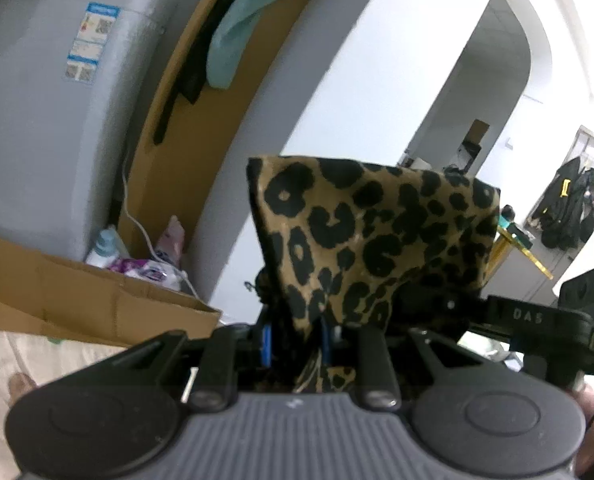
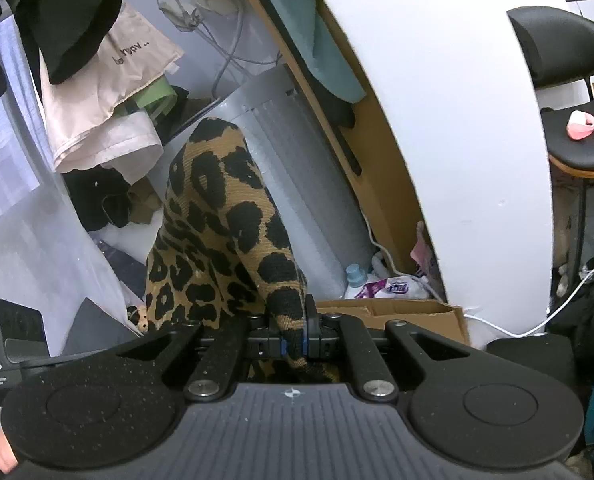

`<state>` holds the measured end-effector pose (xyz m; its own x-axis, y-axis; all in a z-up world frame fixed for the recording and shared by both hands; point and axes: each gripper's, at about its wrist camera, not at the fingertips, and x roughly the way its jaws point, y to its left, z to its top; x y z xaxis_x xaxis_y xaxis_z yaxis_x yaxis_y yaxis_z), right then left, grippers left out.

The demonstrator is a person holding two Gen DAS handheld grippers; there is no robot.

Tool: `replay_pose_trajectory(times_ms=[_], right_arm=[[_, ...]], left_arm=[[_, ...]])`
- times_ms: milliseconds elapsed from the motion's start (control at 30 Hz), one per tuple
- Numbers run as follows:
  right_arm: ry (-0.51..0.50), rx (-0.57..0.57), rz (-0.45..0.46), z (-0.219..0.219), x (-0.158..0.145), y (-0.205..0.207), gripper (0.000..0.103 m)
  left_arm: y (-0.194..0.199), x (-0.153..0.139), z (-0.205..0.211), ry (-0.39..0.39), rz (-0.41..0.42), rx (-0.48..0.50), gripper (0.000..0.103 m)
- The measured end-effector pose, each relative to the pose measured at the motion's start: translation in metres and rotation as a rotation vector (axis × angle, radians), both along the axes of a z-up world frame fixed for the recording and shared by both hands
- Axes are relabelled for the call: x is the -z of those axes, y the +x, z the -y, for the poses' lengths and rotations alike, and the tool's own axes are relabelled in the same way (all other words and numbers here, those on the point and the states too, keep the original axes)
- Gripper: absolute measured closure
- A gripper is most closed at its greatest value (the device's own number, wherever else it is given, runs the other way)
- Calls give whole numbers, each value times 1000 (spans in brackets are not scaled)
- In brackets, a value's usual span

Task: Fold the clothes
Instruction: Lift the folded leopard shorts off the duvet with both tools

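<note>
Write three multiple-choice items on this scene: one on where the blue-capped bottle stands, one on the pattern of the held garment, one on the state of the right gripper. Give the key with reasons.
1. Where does the blue-capped bottle stand?
A. On the black chair
B. Behind the cardboard box, at the foot of the grey appliance
C. On the garment

2. What pattern has the garment in both grippers?
A. Black spots on tan, leopard print
B. Blue and white stripes
C. Plain green

3. What is the state of the right gripper?
A. Wide open and empty
B. Shut on a cable
C. Shut on the garment

Key:
1 B: the bottle shows just past the cardboard box, beside the grey appliance.
2 A: black blotches on tan cloth in both wrist views.
3 C: a fold of leopard cloth is pinched between its nearly closed pads; the left gripper also clamps the cloth.
</note>
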<state>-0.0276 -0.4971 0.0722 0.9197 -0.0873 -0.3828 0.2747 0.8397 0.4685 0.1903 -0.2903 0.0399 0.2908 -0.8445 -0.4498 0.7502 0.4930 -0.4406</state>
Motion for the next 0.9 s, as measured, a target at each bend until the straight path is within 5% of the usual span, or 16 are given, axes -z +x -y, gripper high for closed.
replay_pose_trajectory(times_ms=[367, 900], right_arm=[[-89, 6, -74, 29, 48, -32, 98], [-53, 86, -153, 74, 143, -64, 98]], left_arm=[[-23, 64, 38, -11, -2, 72, 80], [-28, 183, 83, -64, -217, 92, 80]])
